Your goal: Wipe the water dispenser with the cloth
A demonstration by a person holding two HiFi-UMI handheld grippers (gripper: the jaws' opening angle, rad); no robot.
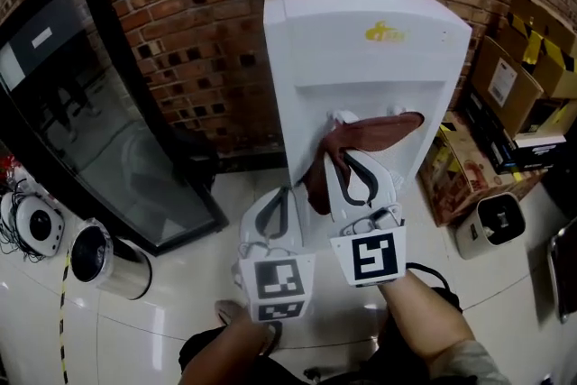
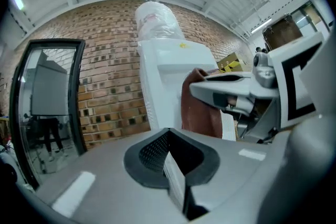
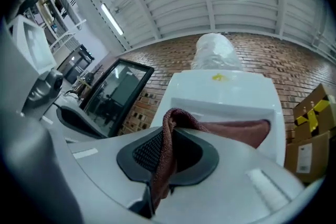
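Water dispenser (image 1: 361,59) between glass panel (image 1: 90,131), boxes (image 1: 516,78)

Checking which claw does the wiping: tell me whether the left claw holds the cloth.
No, the left claw is shut with nothing between its jaws; the cloth is pinched in the right claw.

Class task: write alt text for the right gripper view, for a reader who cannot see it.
The right gripper pinches a reddish-brown cloth between its jaws, the cloth trailing across the recess of a white water dispenser just ahead. Behind are a brick wall, a black-framed glass panel at left and cardboard boxes at right.
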